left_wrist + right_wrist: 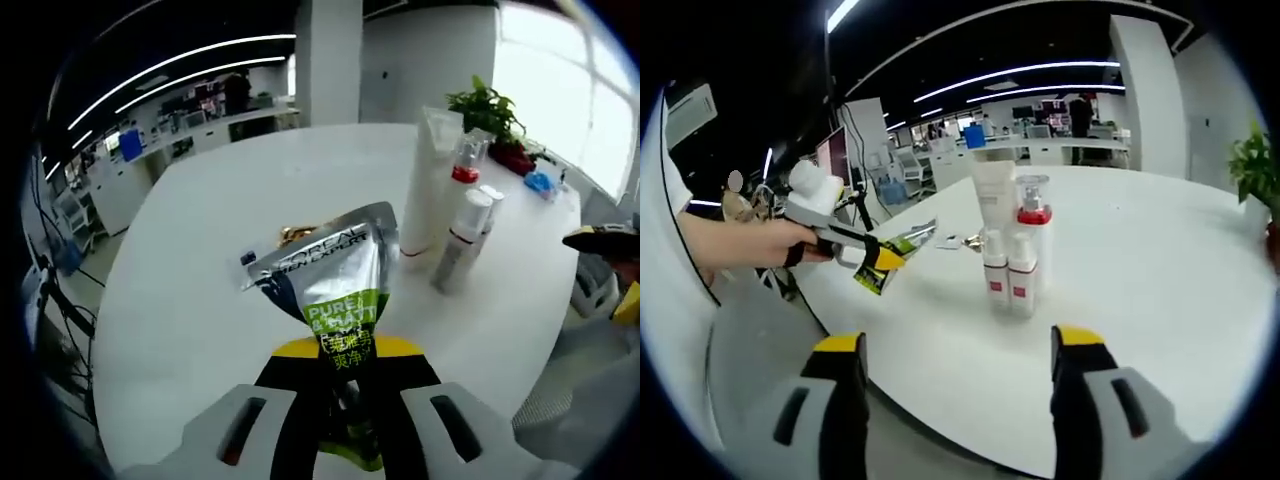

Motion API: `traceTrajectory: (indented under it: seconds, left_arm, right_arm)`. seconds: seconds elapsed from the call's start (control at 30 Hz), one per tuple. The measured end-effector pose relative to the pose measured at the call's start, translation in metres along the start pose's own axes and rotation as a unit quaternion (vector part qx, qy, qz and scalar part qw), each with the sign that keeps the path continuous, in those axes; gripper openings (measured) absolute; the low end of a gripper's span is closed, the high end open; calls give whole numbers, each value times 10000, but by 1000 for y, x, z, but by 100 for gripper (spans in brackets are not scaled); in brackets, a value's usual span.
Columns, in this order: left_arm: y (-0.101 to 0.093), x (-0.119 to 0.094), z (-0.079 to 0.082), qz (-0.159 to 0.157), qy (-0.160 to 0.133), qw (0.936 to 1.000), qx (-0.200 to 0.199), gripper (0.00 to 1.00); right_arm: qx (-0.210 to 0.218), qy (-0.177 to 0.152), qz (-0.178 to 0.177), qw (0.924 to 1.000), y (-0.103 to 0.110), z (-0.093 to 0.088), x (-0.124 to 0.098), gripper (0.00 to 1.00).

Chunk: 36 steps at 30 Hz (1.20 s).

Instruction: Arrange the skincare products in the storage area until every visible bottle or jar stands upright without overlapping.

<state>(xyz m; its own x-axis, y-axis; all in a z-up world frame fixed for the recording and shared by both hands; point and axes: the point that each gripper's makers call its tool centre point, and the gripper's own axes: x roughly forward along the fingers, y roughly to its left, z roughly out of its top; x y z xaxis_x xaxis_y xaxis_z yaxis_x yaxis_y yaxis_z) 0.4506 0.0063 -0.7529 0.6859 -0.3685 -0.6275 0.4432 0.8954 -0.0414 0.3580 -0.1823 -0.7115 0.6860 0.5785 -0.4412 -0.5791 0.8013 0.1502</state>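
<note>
A: Left gripper view? 
B: Left gripper (345,425) clamps the silver-green tube (335,290) above the white table (200,260); the bottle group (455,205) stands upright beyond.

A: Right gripper view? 
B: Right gripper (958,385) jaws apart, empty; bottles (1008,250) upright mid-table.

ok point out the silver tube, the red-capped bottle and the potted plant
silver tube (335,275), left gripper view, on its printed silver body
red-capped bottle (1033,222), right gripper view, on the red band
potted plant (487,110), left gripper view, on its green leaves
</note>
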Motion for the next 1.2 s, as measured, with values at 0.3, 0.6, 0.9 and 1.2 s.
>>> traceTrajectory:
  seconds: [0.3, 0.6, 0.9, 1.2]
  left_arm:
    - [-15, -19, 9, -139, -252, 9993, 240, 12]
    - [-30, -32, 15, -287, -448, 9970, 556, 12]
    - [-45, -44, 17, -447, -604, 9942, 774, 13]
    - [-65, -61, 23, -657, -787, 9887, 1094, 13]
  right_arm:
    - [-64, -40, 51, 10000, 3, 2, 0, 75]
    - [-152, -118, 123, 9997, 9, 7, 0, 75]
    - [-234, -139, 206, 9994, 19, 13, 0, 75]
    - [524, -867, 806, 9916, 59, 52, 11, 70]
